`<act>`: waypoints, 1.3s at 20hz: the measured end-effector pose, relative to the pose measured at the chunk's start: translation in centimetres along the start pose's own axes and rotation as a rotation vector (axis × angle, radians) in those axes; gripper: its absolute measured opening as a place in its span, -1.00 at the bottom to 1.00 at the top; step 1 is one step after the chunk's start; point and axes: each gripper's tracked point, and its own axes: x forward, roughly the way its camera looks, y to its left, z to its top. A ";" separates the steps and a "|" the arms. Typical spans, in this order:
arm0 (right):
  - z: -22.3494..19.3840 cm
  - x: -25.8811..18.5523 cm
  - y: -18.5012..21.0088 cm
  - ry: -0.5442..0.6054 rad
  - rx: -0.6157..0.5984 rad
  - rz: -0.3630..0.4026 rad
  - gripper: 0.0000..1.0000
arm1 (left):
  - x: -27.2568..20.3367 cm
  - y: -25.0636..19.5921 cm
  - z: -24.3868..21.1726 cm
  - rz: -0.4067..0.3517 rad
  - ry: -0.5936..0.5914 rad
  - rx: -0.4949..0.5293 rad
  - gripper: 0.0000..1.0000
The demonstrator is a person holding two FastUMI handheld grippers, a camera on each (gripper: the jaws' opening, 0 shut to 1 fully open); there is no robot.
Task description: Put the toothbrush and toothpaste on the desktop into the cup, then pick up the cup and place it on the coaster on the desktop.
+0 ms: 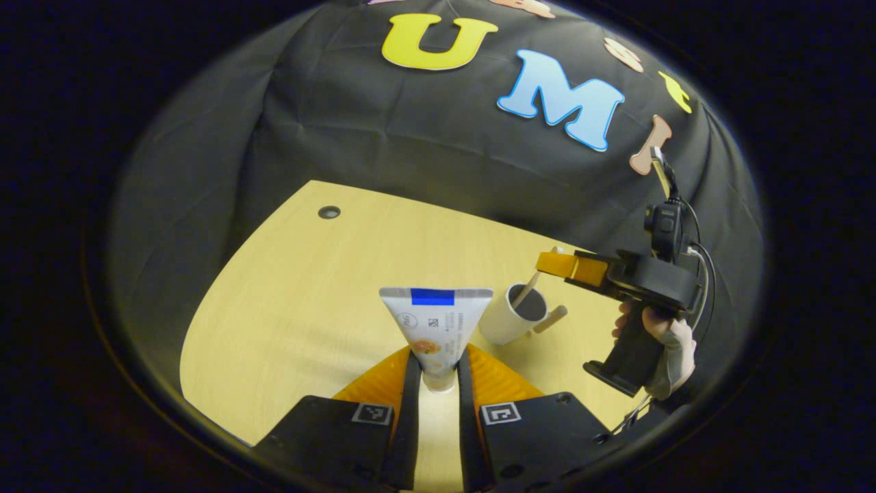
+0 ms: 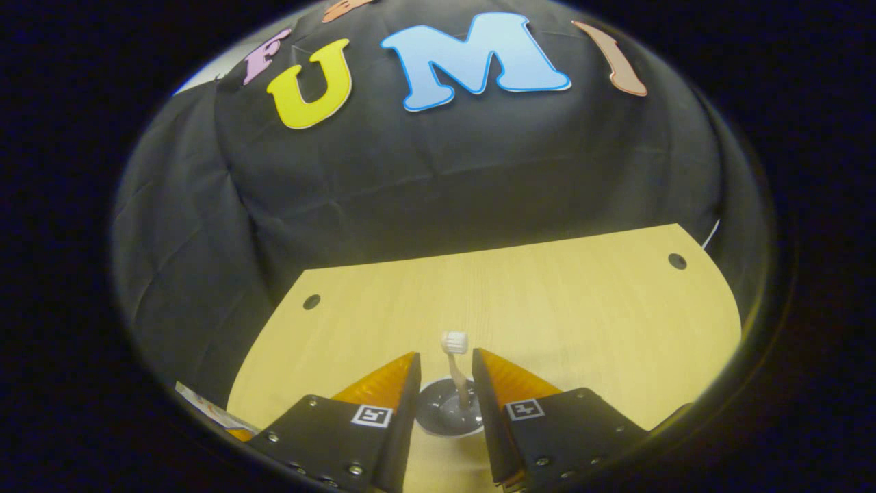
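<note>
1. In the left gripper view, the left gripper [image 1: 438, 373] is clenched on the toothpaste [image 1: 436, 322]. Both fingers press on the narrow cap end of the tube, and the wide flat end with a blue mark points away from the camera, above the desktop [image 1: 287, 322].
2. In the same view, the cup [image 1: 513, 315] stands on the desktop just to the right of the tube and a little farther. The toothbrush [image 1: 525, 291] leans inside it, with its top against the far rim. A short wooden handle sticks out from the right side of the cup.
3. Further right, a hand [image 1: 667, 342] grips the pistol handle of the right gripper [image 1: 554, 263]. This gripper is held level, with its fingers pointing left, and the tips hover over the mouth of the cup.
4. In the right gripper view, the right gripper [image 2: 445, 380] looks down on the cup [image 2: 448, 411]. The fingers are released and stand apart on both sides of the toothbrush [image 2: 457, 366], without touching it. The bristle head points up and far, and the handle goes down into the cup.
5. At the near left edge of this view, a small part of the toothpaste [image 2: 205, 409] is visible.
</note>
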 end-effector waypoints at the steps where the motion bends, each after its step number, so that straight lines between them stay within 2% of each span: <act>1: 0.3 -0.7 -0.2 -0.007 0.008 0.003 -0.09 | 0.7 0.2 0.6 -0.010 -0.007 0.002 -0.34; 7: 0.3 -5.0 -3.9 -0.041 0.041 -0.040 -0.09 | 5.8 0.3 4.8 -0.069 -0.055 0.039 -0.31; 13: -2.3 -8.9 -8.8 -0.032 0.121 -0.121 -0.09 | 9.3 -0.5 9.6 -0.134 -0.077 0.088 -0.31; 20: -6.2 -11.9 -11.7 0.015 0.189 -0.169 -0.09 | 13.0 -3.8 15.6 -0.211 -0.072 0.138 -0.34; 26: -6.8 -13.4 -14.4 0.017 0.228 -0.209 -0.09 | 16.6 -6.3 15.2 -0.225 -0.052 0.195 -0.31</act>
